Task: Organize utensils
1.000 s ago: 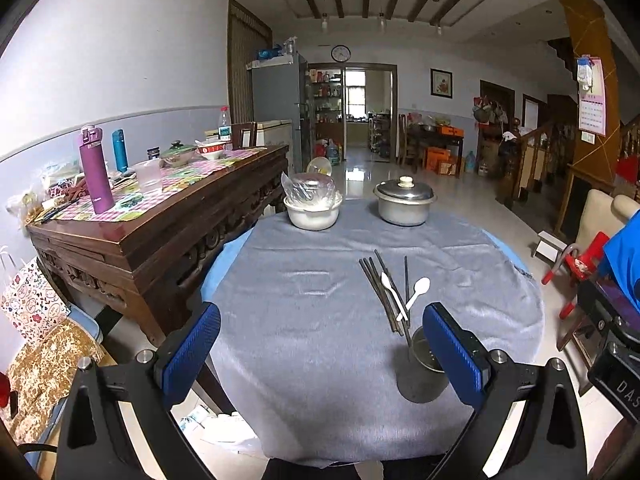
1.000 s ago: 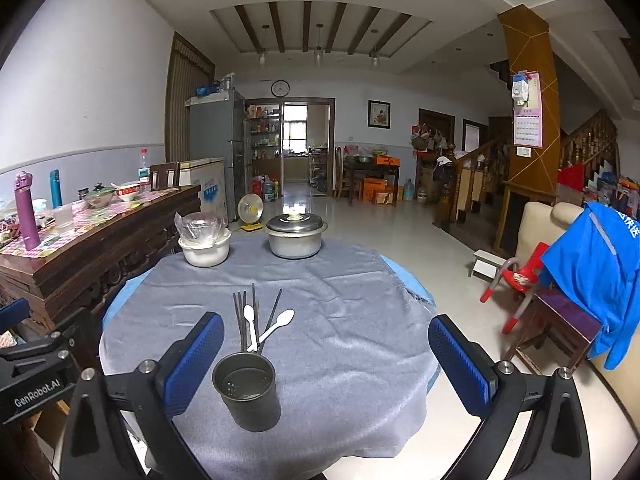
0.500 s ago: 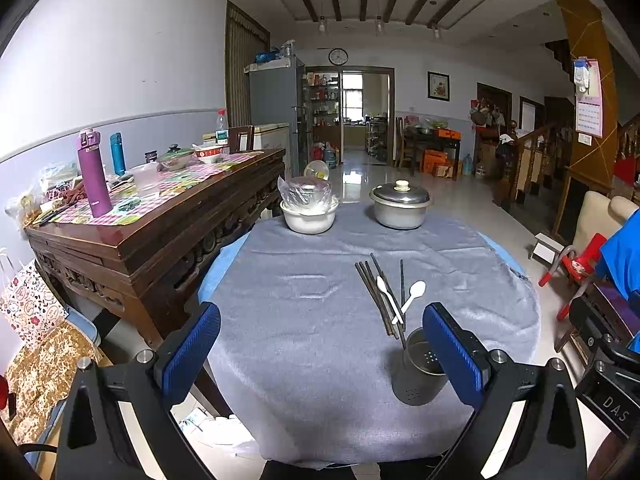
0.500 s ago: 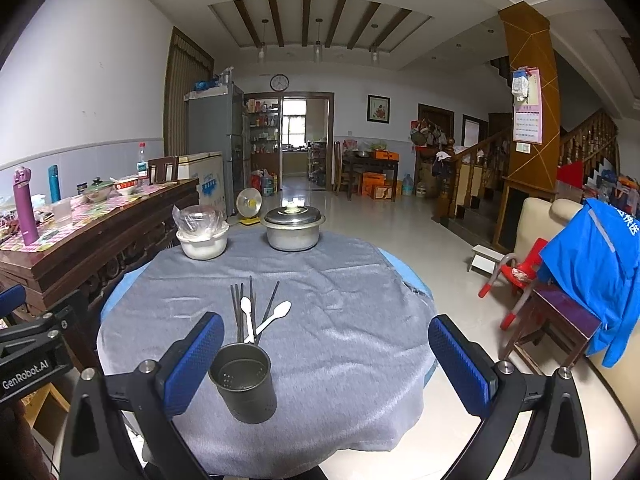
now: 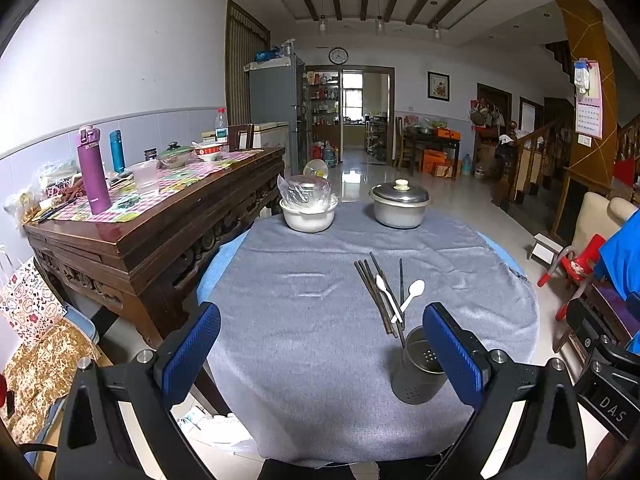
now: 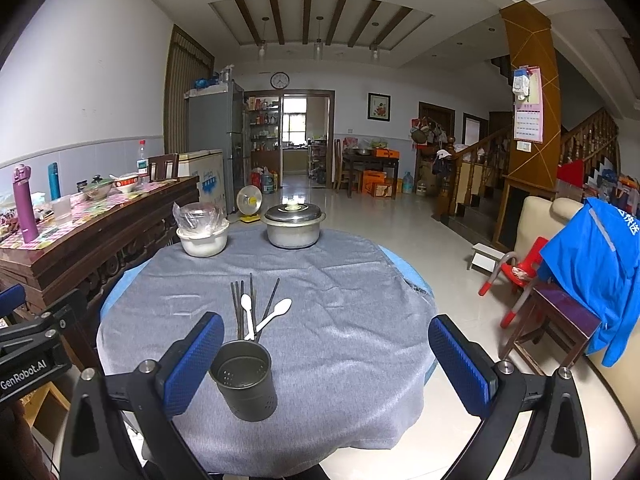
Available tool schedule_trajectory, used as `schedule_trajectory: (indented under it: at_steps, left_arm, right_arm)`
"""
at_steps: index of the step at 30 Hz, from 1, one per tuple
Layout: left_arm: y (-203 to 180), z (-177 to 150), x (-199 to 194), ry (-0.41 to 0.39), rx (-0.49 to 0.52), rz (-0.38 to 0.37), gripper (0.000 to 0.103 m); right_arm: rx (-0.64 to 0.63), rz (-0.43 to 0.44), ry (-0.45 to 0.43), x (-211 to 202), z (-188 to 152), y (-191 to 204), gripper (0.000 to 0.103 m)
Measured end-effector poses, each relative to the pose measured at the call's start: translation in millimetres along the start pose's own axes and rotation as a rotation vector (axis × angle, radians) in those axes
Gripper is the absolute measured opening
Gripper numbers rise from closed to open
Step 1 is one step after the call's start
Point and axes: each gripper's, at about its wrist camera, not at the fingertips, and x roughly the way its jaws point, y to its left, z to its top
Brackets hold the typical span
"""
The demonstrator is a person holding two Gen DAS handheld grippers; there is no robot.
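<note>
A dark perforated metal utensil cup [image 6: 245, 380] stands near the front edge of the round table, empty; it also shows in the left wrist view [image 5: 418, 368]. Just behind it lie several dark chopsticks [image 6: 239, 308] and two white spoons [image 6: 276, 314] on the grey cloth; they show in the left wrist view too, chopsticks [image 5: 374, 292] and spoons [image 5: 410, 298]. My left gripper [image 5: 320, 354] is open and empty, in front of the table. My right gripper [image 6: 326, 360] is open and empty, with the cup by its left finger.
A lidded metal pot [image 6: 293, 226] and a white bowl covered with plastic [image 6: 202, 236] stand at the table's far side. A wooden sideboard [image 5: 160, 216] with bottles stands to the left. A chair with a blue jacket [image 6: 592, 264] stands to the right.
Both grippers have tilted or risen slightly, so the table sits a little lower in the views. Nothing on the table has moved.
</note>
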Motion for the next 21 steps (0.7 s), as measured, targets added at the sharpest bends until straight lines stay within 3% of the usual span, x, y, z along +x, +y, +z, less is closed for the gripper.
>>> schedule_trajectory:
  at_steps: [21]
  left_arm:
    - [-0.1, -4.4, 17.4, 0.030, -0.010, 0.005, 0.101]
  right_arm:
    - [-0.007, 0.014, 0.040, 20.9, -4.1, 3.4, 0.103]
